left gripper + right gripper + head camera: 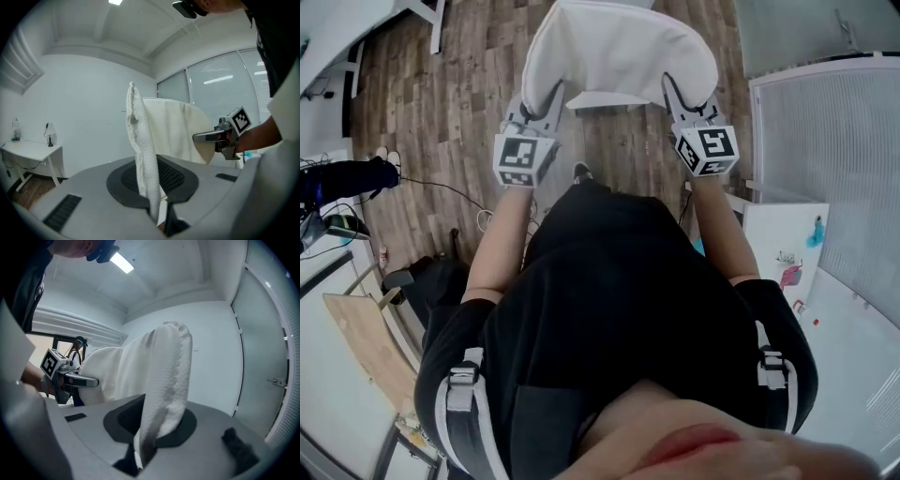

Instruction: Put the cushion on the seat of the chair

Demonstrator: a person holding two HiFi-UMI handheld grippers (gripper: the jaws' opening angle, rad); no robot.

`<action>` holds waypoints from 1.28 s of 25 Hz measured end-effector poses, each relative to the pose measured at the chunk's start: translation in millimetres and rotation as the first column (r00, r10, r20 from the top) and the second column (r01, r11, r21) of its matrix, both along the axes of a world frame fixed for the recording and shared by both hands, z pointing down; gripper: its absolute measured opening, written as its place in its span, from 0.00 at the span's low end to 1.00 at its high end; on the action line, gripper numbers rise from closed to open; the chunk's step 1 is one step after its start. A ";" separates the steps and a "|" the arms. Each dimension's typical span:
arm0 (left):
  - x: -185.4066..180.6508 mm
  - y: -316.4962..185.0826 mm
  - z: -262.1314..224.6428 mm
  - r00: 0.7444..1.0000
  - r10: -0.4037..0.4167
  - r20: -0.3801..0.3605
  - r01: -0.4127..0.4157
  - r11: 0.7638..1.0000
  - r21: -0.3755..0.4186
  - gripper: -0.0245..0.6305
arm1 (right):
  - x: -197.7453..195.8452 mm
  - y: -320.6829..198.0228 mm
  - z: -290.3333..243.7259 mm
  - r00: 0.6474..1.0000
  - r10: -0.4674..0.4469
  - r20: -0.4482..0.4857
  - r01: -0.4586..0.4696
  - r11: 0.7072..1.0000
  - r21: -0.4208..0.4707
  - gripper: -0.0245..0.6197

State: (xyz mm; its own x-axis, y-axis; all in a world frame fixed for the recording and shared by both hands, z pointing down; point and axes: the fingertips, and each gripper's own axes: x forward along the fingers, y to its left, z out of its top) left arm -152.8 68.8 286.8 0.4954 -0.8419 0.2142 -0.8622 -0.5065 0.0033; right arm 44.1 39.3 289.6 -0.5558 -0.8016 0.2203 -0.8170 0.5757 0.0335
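A white cushion (619, 47) hangs in the air over the wooden floor, held up by its two lower corners. My left gripper (548, 98) is shut on its left edge and my right gripper (673, 94) on its right edge. In the left gripper view the cushion's fleecy edge (143, 154) stands upright out of the left gripper (159, 220), and the right gripper (211, 137) shows beyond, clamped on the far corner. In the right gripper view the cushion (164, 380) rises from the right gripper (138, 458), and the left gripper (82, 379) shows across it. I cannot pick out a chair.
A white desk (328, 37) stands at the far left, with a black object (347, 178) and a cable (441, 185) on the floor nearby. A wooden board (366, 342) lies at the lower left. A white ribbed panel (825, 159) and a cabinet (787, 244) fill the right side.
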 end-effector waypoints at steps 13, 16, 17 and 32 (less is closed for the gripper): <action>-0.9 -43.3 5.9 0.999 0.032 0.003 -0.032 0.999 -0.005 0.11 | -0.7 -43.5 7.3 0.999 0.039 0.001 -0.039 0.999 -0.011 0.13; 5.7 -57.3 9.4 1.000 0.027 0.013 -0.027 1.000 -0.015 0.11 | 6.3 -59.6 14.3 0.999 0.037 0.009 -0.037 0.999 -0.021 0.13; 8.6 -62.4 10.9 1.000 0.025 0.016 -0.025 0.999 -0.021 0.11 | 9.4 -65.8 16.7 0.999 0.035 0.010 -0.035 0.999 -0.028 0.13; 59.8 -154.5 29.0 0.994 -0.086 0.064 0.090 0.993 -0.070 0.11 | 57.8 -176.7 42.3 0.997 -0.080 0.015 0.081 0.993 -0.089 0.13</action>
